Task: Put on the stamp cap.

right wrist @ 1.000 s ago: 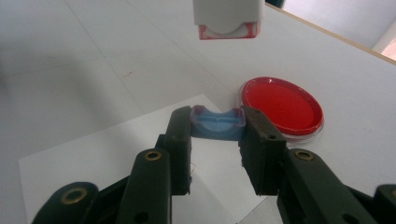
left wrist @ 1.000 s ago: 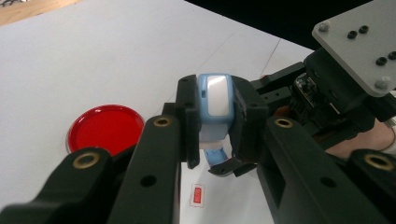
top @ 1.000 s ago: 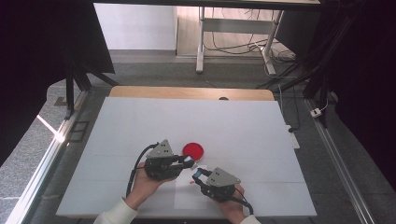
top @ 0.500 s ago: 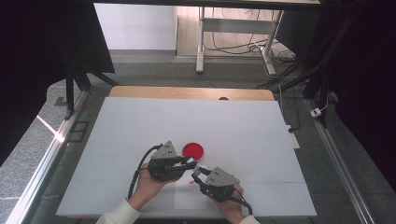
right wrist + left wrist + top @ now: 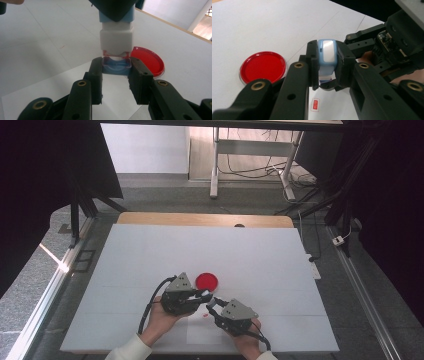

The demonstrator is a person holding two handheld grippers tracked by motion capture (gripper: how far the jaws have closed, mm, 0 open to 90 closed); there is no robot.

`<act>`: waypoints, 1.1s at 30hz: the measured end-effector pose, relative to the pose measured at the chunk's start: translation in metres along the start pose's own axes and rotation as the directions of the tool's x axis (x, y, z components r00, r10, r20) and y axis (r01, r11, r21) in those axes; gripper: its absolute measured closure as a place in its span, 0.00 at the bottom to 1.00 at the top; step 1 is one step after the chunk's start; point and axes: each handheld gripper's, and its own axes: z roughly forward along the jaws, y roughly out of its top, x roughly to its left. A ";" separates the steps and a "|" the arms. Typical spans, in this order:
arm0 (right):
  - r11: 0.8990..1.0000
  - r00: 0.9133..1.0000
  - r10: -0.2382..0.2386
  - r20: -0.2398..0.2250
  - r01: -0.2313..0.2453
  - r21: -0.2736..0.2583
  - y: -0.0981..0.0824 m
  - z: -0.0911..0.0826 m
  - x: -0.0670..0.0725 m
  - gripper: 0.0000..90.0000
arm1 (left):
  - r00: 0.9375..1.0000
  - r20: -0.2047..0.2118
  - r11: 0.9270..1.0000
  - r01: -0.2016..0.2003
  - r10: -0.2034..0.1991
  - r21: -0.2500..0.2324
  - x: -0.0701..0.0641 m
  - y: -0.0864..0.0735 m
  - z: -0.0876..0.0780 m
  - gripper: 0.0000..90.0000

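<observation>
so both grippers are sitting near the front edge of the white table (image 5: 150, 255), tips pointing at each other. the left gripper (image 5: 204, 295) is clamping the blue-and-white body of a little stamp (image 5: 326, 58), jaws squeezed narrow on its two sides. in the left gripper view you're looking at the stamp's rounded blue end with a pale window in it, pinched between the two black jaws, and the other gripper is sitting just behind it.

the right gripper (image 5: 212, 304) is holding the stamp's blue cap (image 5: 117, 66), jaws closed tight on it. in the right gripper view the cap is sitting right at the white lower block of the stamp, with a bit of red showing at the seam between them. can't tell if the cap is fully seated or slightly off, the two are that close.

a round red dish (image 5: 207, 281) is lying flat on the table just beyond the gripper tips, not touching either one. there's also a small red mark (image 5: 205, 316) on a sheet of paper (image 5: 202, 332) under the grippers, and in the left gripper view it's looking like a little red rectangle printed below the stamp.

a person's hands are wrapping each gripper from the bottom edge, light sleeves (image 5: 125, 351) showing, and a black cable (image 5: 150, 307) is looping off the left gripper.
</observation>
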 end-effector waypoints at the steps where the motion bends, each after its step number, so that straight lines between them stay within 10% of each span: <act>1: 1.000 1.000 -0.001 0.006 0.001 -0.004 0.000 0.000 0.000 0.72 | 1.000 -0.001 1.000 0.003 -0.003 0.000 0.000 0.000 0.000 0.83; 33: 1.000 0.999 0.000 0.044 0.001 -0.022 -0.001 -0.002 0.001 0.72 | 1.000 -0.012 1.000 0.018 -0.018 -0.011 -0.003 -0.001 0.006 0.83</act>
